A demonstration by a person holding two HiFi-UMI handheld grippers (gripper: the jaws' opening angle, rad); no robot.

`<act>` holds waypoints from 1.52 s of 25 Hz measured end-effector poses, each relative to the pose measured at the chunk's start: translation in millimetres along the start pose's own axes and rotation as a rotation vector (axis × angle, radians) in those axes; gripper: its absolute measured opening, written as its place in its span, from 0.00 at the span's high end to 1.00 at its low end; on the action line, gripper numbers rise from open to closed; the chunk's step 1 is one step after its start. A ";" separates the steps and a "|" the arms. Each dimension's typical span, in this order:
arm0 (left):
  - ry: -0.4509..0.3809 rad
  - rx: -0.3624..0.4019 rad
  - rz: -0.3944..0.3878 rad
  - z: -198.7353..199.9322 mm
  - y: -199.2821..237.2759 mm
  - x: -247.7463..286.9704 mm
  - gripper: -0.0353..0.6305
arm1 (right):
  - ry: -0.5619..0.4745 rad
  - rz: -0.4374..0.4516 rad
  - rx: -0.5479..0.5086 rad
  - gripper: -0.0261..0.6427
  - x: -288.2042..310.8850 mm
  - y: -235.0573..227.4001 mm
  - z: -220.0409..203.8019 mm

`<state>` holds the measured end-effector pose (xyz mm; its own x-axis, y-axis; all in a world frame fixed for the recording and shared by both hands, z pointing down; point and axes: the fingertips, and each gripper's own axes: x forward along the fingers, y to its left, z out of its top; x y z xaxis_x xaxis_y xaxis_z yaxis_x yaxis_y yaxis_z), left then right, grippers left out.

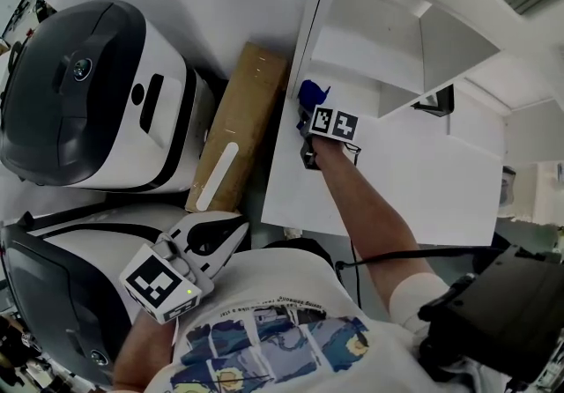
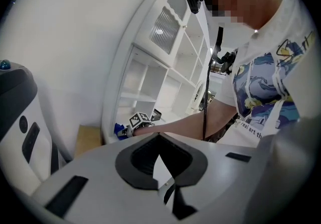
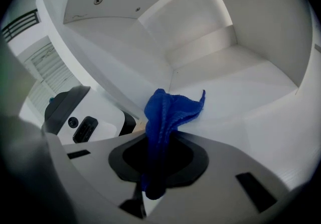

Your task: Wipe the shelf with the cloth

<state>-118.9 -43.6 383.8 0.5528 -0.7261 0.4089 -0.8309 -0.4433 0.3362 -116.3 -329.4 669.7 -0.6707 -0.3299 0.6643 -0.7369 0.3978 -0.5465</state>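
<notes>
Right tool (image 3: 155, 165) clamped on blue cloth (image 3: 170, 110), at shelf (image 3: 241, 77)

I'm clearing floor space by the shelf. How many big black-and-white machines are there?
2. One machine stands left of the cardboard box beside the shelf; the second machine is nearer the person. More may be out of view.

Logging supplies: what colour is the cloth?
Blue; the cloth shows best in the right gripper view, pinched in the right gripper.
</notes>
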 end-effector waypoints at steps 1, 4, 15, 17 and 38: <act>-0.001 0.001 -0.003 1.5 -3.4 4.1 0.94 | 0.003 0.003 -0.013 0.86 -4.7 -1.7 -0.3; -0.006 0.007 -0.013 5.9 -14.8 16.8 0.94 | 0.014 0.013 -0.052 0.86 -20.7 -7.4 -2.9; -0.030 -0.017 0.003 5.1 -63.4 59.0 0.94 | 0.076 0.042 -0.203 0.86 -93.4 -45.2 -37.3; -0.031 -0.023 0.005 3.9 -70.4 64.8 0.94 | 0.083 0.048 -0.216 0.86 -106.0 -50.6 -45.7; -0.018 0.089 -0.117 -36.8 -137.2 -2.9 0.94 | 0.072 0.050 -0.425 0.86 -257.1 -6.3 -181.2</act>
<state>-4.1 38.7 367.7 0.6456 -0.6755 0.3562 -0.7637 -0.5696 0.3040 76.0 -91.9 594.7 -0.6862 -0.2470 0.6842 -0.5936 0.7337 -0.3305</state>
